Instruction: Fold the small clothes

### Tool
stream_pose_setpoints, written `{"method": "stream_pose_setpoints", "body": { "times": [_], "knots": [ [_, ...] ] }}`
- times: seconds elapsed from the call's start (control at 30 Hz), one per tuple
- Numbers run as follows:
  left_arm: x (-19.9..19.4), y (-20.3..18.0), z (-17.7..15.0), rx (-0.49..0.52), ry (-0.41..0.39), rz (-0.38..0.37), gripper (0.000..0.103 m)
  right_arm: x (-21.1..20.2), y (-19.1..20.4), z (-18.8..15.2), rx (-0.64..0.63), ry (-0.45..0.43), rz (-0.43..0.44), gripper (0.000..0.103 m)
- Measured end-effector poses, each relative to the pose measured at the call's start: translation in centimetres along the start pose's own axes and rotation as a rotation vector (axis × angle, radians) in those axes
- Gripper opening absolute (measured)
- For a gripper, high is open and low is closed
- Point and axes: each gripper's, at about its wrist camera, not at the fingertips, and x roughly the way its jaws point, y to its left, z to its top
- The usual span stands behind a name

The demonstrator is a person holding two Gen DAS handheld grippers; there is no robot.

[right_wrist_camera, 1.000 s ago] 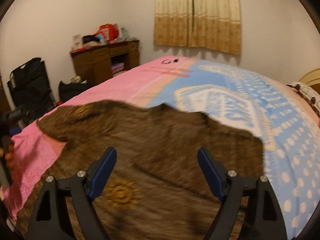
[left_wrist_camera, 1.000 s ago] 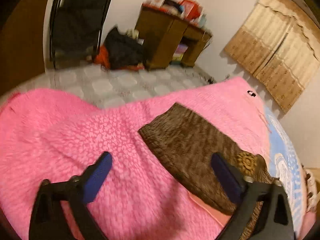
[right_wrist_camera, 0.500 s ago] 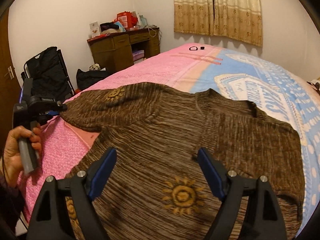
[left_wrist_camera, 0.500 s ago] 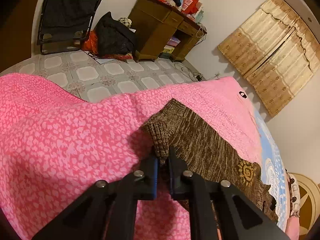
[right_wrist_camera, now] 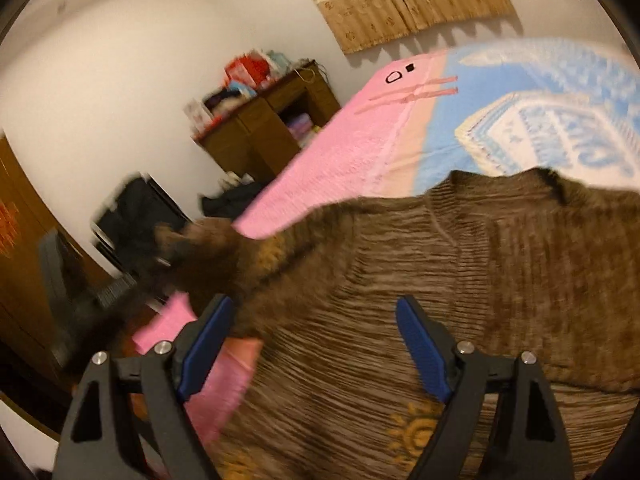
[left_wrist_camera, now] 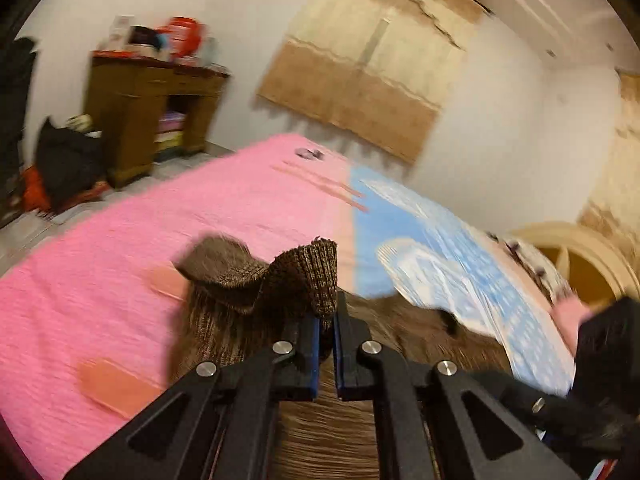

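Note:
A small brown knitted sweater [right_wrist_camera: 420,280] with yellow sun motifs lies on the bed. My left gripper [left_wrist_camera: 327,328] is shut on the ribbed cuff of the sweater's sleeve [left_wrist_camera: 312,276] and holds it lifted above the sweater's body [left_wrist_camera: 328,432]. The lifted sleeve shows blurred at the left of the right wrist view [right_wrist_camera: 208,248]. My right gripper [right_wrist_camera: 312,320] is open and empty, hovering low over the sweater's lower body. The right gripper's body appears dark at the right edge of the left wrist view [left_wrist_camera: 600,360].
The bed has a pink blanket [left_wrist_camera: 120,264] and a blue-and-white patterned cover [left_wrist_camera: 460,256]. A wooden desk [left_wrist_camera: 148,116] with clutter stands by the far wall, a black bag [left_wrist_camera: 64,160] on the floor beside it. Beige curtains [left_wrist_camera: 372,72] hang behind the bed.
My left gripper, shut on the sleeve cuff, has lifted it and carried it in over the sweater's body. My right gripper has tilted and stayed open over the sweater.

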Motion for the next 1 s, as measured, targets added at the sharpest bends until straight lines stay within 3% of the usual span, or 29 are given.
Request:
{"method": "stream_pose_setpoints", "body": {
  "times": [0.17, 0.33, 0.53, 0.67, 0.73, 0.8, 0.87, 1.0],
  "knots": [
    [1.4, -2.2, -3.2, 0.028, 0.067, -0.032, 0.005, 0.0, -0.5, 0.2, 0.055, -0.012, 0.050, 0.094],
    [1.6, -3.2, -4.5, 0.152, 0.087, -0.011, 0.005, 1.2, -2.4, 0.2, 0.126, 0.048, 0.089, 0.094],
    [1.6, -5.0, -5.3, 0.258, 0.092, -0.019, 0.005, 4.8, -3.0, 1.2, 0.094, 0.181, 0.151, 0.095],
    [1.3, -6.3, -6.2, 0.353, 0.107, -0.027, 0.005, 8.8, -3.0, 1.7, 0.051, 0.337, 0.202, 0.095],
    [1.4, -6.1, -6.7, 0.363, 0.166, -0.047, 0.006, 10.6, -2.9, 1.3, -0.001, 0.423, 0.142, 0.083],
    [1.5, -5.3, -7.0, 0.328, 0.223, -0.062, 0.008, 10.4, -3.3, 1.4, 0.003, 0.414, 0.124, 0.054],
    [1.5, -4.1, -7.1, 0.262, 0.277, -0.066, 0.008, 9.9, -4.7, 1.5, 0.071, 0.391, 0.129, 0.044],
    [0.0, -2.0, -7.7, 0.171, 0.297, -0.075, 0.008, 7.4, -7.9, 0.8, 0.184, 0.272, 0.083, 0.039]
  ]
}}
